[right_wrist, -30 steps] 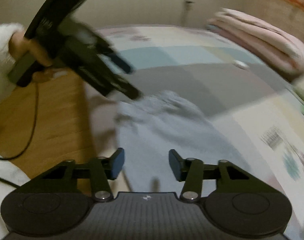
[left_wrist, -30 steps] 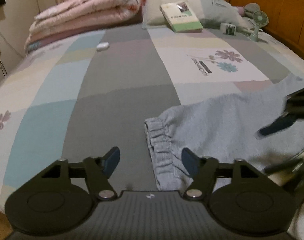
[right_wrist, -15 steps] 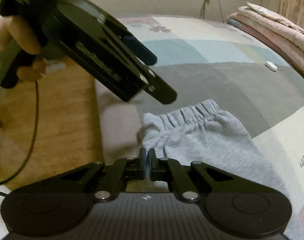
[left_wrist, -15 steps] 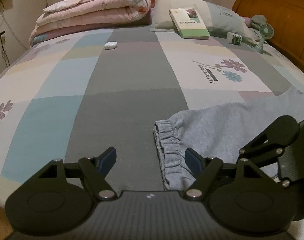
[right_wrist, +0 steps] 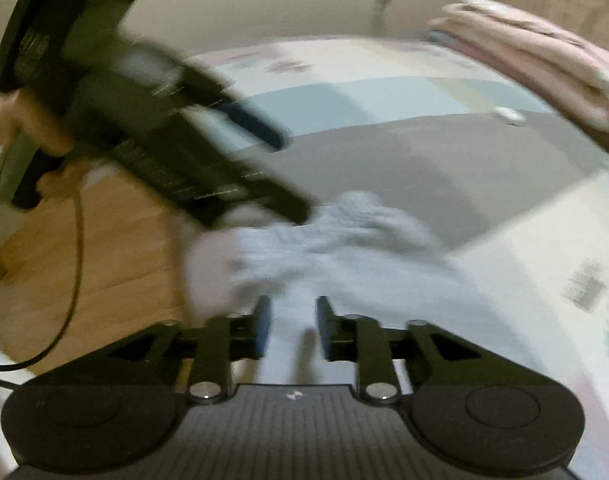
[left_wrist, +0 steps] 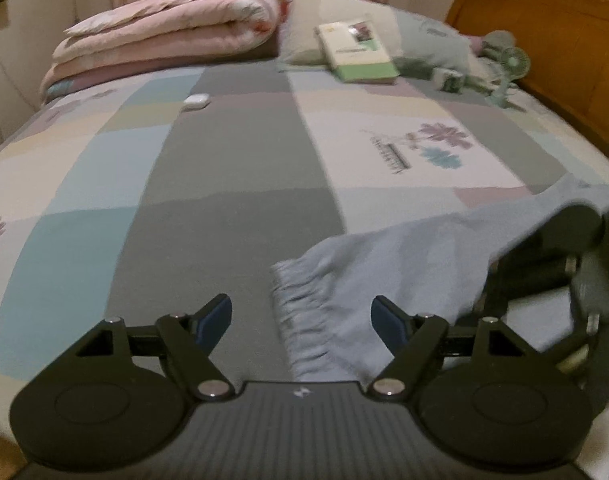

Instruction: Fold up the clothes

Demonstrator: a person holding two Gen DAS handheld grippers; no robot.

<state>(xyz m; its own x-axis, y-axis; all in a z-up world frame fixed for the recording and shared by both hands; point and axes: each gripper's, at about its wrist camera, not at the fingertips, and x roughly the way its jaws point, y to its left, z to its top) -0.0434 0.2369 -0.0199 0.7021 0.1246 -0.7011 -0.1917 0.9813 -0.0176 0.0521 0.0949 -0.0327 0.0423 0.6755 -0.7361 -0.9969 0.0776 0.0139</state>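
A pair of grey sweatpants (left_wrist: 388,264) lies across the near right part of the bed (left_wrist: 232,184), its gathered elastic waistband (left_wrist: 300,320) toward the middle of the near edge and the rest running off to the right; in the right wrist view the cloth looks rumpled rather than flat, though that picture is badly blurred. The left tool (left_wrist: 300,320) hovers over the waistband with its fingers spread wide and nothing between them. The right tool (right_wrist: 290,326) sits low over the grey fabric with its fingers partly apart, a narrow gap between them; no fabric can be seen pinched there. My judgement is that the work in hand is getting a hold on the garment to straighten or fold it, and the pictures do not settle whether this is a spreading-out or a later fold. To do it well, each tool should bite a full thickness of cloth at an edge, such as the thick waistband seam, not a loose ridge in the middle, which would slip out. The two tools should close on separate corners and lift together, keeping the fabric taut between them so it does not sag over the bed's edge toward the wooden floor (right_wrist: 104,264).
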